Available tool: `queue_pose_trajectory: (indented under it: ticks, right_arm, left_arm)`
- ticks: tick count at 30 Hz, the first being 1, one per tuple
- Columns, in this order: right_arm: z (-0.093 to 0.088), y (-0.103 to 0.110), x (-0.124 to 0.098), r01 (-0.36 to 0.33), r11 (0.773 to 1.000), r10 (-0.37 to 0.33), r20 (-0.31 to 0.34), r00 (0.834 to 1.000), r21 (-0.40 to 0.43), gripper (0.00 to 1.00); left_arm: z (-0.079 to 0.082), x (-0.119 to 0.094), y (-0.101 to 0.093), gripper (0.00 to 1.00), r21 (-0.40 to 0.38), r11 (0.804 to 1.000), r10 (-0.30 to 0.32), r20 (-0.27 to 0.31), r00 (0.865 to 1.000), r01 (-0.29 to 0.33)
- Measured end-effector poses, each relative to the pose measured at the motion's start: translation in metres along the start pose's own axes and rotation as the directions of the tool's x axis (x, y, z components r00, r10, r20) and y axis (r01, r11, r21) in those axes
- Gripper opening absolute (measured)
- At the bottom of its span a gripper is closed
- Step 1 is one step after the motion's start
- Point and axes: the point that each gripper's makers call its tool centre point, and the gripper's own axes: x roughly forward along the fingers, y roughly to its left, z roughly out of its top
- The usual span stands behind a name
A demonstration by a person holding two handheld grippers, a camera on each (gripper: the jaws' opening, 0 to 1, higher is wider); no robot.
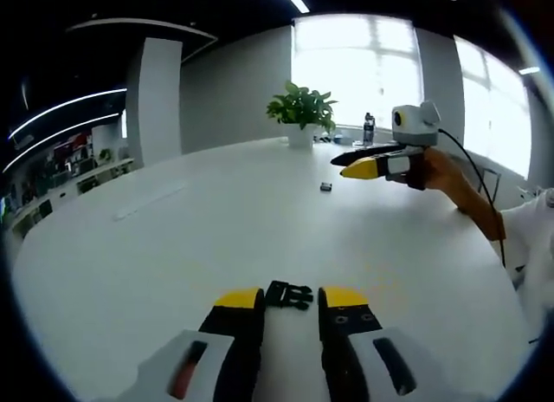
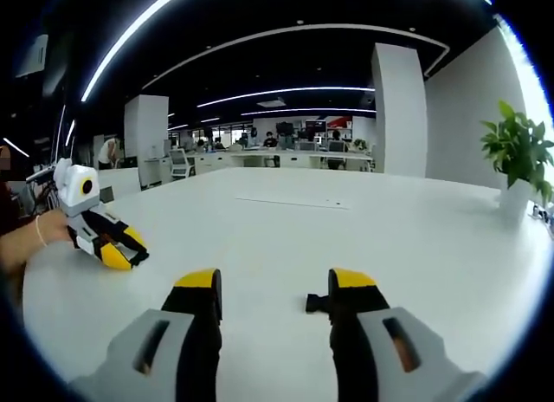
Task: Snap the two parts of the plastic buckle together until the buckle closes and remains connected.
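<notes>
Between the spread left claw [image 1: 290, 302] tips on the white tabletop [image 1: 216, 220] lies one small black buckle part [image 1: 288, 295], the other buckle half [image 2: 317, 303] beside the spread right claw [image 2: 275, 288]; light, stiff, slippery plastic, probably best pinched across its flat sides.

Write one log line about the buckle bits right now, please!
left tongs: open at buckle part | right tongs: open beside other part | unjoined

Bright window [image 1: 357, 68] glare, ceiling strip lights [image 2: 130, 38], edges bent by fisheye.

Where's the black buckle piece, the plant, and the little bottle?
black buckle piece [image 1: 288, 295], left gripper view, its middle.
plant [image 1: 302, 106], left gripper view, its leaves.
bottle [image 1: 369, 130], left gripper view, its body.
</notes>
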Motion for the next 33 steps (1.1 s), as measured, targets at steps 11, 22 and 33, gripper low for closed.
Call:
queue_pose_trajectory:
  ticks: [11, 22, 33]
  right_arm:
    - [0.0, -0.001, 0.0, 0.0, 1.0, 0.0, 0.001, 1.0, 0.002, 0.5]
    - [0.0, -0.004, 0.001, 0.002, 1.0, -0.002, 0.0, 1.0, 0.004, 0.5]
    - [-0.002, -0.003, -0.001, 0.003, 1.0, -0.003, -0.004, 1.0, 0.003, 0.5]
  left_arm:
    - [0.001, 0.001, 0.001, 0.21, -0.02, 1.0, -0.002, 0.0, 1.0, 0.002]
    - [0.006, -0.001, 0.006, 0.2, -0.054, 0.998, 0.018, 0.025, 1.0, -0.017]
    - [0.009, -0.013, 0.022, 0.2, -0.114, 0.988, 0.112, 0.045, 0.993, -0.106]
